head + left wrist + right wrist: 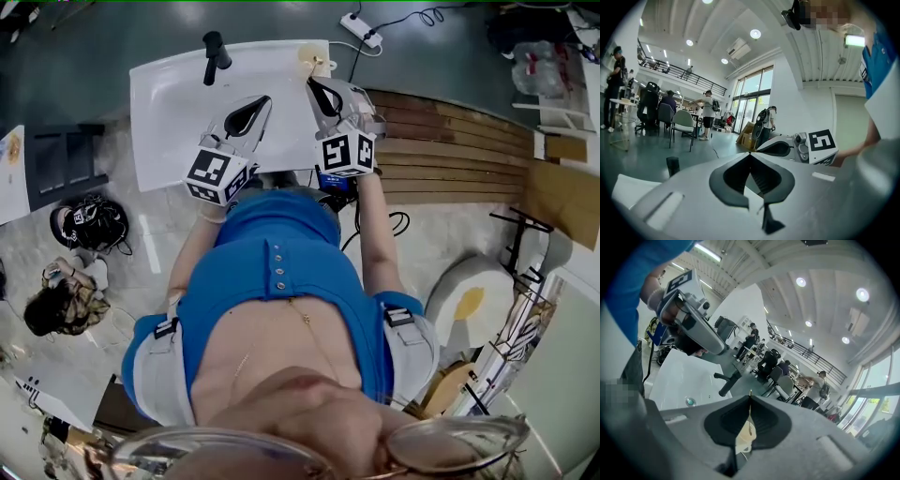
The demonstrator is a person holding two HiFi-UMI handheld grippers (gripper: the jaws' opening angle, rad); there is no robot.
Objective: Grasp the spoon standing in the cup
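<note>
– Left gripper [750, 154]: clenched, nothing between the pads. It hangs over the white table [178, 103], centre-left of the head view. Why there?
– Idle, I judge. It is parked short of the work, clear of the other arm. A black handle-shaped object [216, 56] lies further up the frame, apart from both grippers.
– Moving right. Right gripper [750, 392]?
– Pressed together at the tips. In its own view a thin gold strip runs along the seam and pokes just past the tips. I read that as the spoon [750, 420], pinched by its handle.
– Where does the spoon sit?
– At the cup [744, 438], the cream patch showing through the gap right under the tips. The head view puts the cup at the table's upper right corner, just beside the jaw tips. The spoon is too small to pick out there.
– Axis?
– Long axis runs top to bottom of the right gripper view, in line with the seam. Handle end points up-frame. Bowl end is hidden, presumably down in the cup.
– Reason for that hold?
– Pads meet the handle from either side, high on the stem, so the cup need not be touched.
</note>
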